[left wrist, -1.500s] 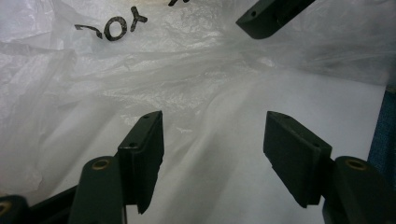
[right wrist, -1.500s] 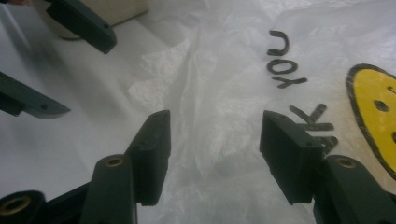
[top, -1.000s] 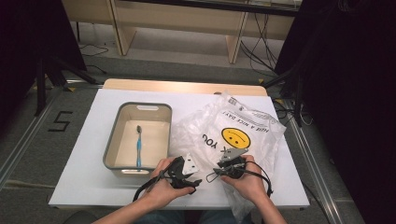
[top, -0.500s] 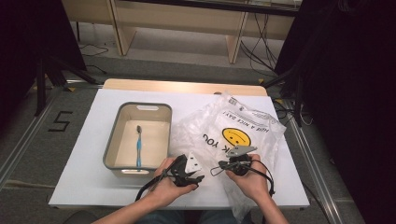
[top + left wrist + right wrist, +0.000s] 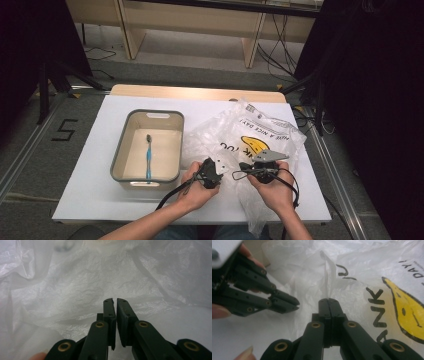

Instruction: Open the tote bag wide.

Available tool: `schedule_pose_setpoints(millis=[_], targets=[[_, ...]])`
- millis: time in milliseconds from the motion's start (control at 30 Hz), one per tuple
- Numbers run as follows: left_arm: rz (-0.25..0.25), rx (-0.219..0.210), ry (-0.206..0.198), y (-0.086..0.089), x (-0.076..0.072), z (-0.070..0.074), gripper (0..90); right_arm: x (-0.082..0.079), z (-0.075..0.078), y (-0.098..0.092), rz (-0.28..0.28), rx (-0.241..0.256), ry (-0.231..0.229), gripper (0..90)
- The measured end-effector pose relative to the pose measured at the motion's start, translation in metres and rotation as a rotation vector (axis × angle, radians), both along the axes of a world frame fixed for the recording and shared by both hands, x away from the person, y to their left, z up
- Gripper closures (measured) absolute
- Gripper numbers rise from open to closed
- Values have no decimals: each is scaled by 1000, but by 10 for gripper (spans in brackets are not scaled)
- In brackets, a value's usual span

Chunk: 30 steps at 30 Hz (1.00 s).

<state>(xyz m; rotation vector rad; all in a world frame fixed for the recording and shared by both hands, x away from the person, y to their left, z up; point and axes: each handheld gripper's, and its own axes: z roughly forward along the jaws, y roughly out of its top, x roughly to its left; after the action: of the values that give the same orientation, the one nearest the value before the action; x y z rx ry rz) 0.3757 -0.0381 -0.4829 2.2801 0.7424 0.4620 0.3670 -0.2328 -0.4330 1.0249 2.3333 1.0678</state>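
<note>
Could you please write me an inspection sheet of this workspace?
Surface: white table, bare at the near left.
Job's things: crumpled plastic bag with a yellow smiley, lying right of centre.
Clutter: grey bin holding a blue toothbrush.
Grippers: right claw shut on a fold of the bag; left claw nearly closed, bag film just ahead of its tips.
Cables: black leads trail from both.
Surroundings: floor marked "5", wooden furniture behind.

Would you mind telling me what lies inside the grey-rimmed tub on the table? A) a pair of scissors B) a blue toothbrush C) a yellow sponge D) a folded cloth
B: in the high view a blue toothbrush lies lengthwise on the floor of the tub.
</note>
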Motion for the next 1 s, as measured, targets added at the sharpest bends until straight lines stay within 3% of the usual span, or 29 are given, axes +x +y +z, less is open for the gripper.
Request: schedule_pose_setpoints(millis=[600,1000], targets=[[-10,20,10,-1,2,-4,879,7,44,-9,-114,44,-164,900],[-14,26,9,-1,2,-4,880,13,55,-11,-147,75,-217,900]])
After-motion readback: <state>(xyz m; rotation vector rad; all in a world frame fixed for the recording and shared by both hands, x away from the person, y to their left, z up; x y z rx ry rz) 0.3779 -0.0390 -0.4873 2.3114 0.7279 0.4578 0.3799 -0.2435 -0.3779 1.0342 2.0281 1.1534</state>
